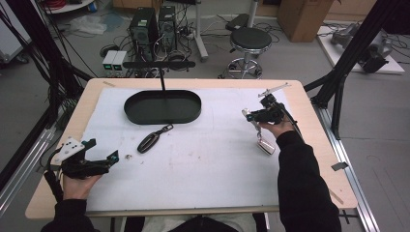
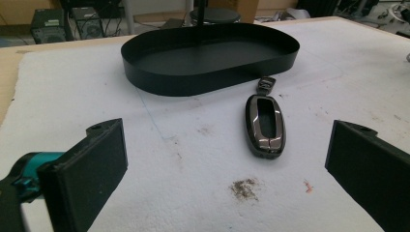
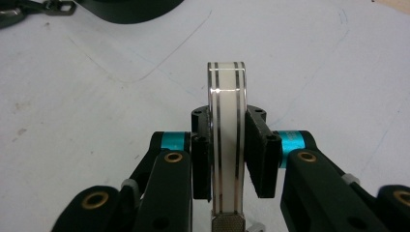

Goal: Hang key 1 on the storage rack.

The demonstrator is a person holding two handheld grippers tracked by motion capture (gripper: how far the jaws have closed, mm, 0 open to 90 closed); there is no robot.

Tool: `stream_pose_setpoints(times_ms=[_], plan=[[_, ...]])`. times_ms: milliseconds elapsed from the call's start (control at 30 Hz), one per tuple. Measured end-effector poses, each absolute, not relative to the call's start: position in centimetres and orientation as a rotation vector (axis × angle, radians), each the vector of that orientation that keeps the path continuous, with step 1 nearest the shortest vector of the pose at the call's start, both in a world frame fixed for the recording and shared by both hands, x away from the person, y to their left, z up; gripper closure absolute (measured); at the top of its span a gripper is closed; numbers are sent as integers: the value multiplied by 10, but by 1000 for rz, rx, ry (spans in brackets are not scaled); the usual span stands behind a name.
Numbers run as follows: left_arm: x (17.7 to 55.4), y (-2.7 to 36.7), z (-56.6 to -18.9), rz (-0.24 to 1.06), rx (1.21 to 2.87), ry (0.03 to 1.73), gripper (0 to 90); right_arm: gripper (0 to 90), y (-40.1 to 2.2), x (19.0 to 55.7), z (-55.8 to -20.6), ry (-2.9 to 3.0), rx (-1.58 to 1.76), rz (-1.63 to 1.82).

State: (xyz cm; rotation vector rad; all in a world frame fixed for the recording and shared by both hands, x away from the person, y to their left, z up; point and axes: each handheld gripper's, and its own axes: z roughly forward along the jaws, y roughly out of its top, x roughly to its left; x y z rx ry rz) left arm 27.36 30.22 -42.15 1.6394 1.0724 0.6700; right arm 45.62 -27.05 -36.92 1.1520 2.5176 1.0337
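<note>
- While the high view is showing the right hand-held gripper (image 1: 255, 117) lifted above the table (image 1: 309, 159), the right gripper view is revealing its jaws clamping a white key fob (image 3: 227, 140) edge-on.
- The left hand-held gripper (image 1: 104, 151) is resting low, jaws standing apart, facing a dark key fob (image 2: 265, 125) lying beside the black tray (image 2: 212, 72).
</note>
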Motion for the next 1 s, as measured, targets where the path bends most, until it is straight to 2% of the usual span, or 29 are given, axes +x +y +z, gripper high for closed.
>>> stream_pose_setpoints(times_ms=[433, 800, 1000], plan=[[277, 301, -422, 664, 1644, 1066, 17, 747, -268, 458, -343, 2548, 1150, 1187], [277, 301, -422, 657, 1637, 1065, 17, 746, -261, 461, -301, 2494, 1105, 1329], [277, 302, -422, 656, 1633, 1064, 17, 746, -254, 463, -289, 2480, 1080, 1343]])
